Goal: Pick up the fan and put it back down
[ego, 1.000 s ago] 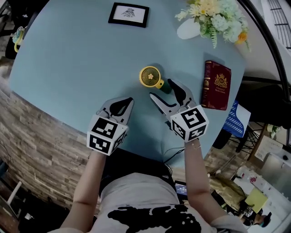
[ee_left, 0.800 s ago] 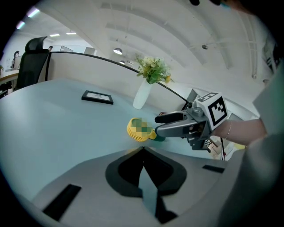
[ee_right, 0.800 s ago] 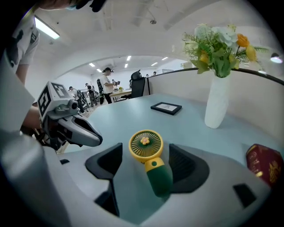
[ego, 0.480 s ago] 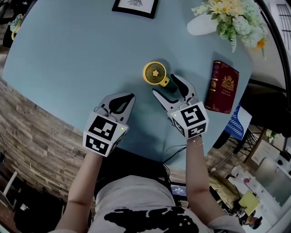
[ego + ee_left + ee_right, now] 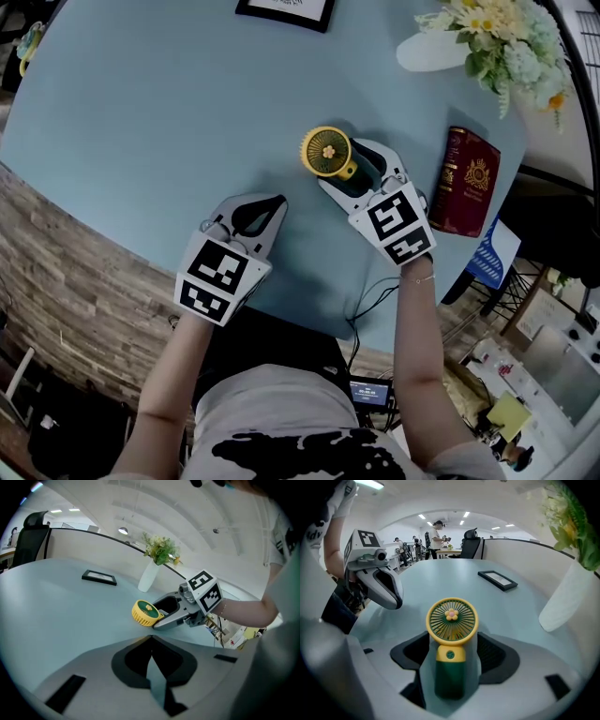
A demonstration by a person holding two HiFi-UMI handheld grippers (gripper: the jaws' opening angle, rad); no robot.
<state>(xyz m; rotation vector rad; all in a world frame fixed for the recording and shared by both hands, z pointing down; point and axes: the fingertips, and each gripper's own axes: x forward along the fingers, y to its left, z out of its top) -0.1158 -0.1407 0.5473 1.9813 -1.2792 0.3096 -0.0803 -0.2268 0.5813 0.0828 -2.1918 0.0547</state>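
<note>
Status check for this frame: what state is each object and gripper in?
fan: lying face up, not gripped.
right gripper: open, fingers either side of the fan's handle.
left gripper: shut, empty.
red book: closed, lying flat.
picture frame: lying flat.
vase: upright.

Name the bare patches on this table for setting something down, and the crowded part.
Free: the wide stretch between picture frame, fan and left gripper. Crowded: the right side, with right gripper, red book and vase.
</note>
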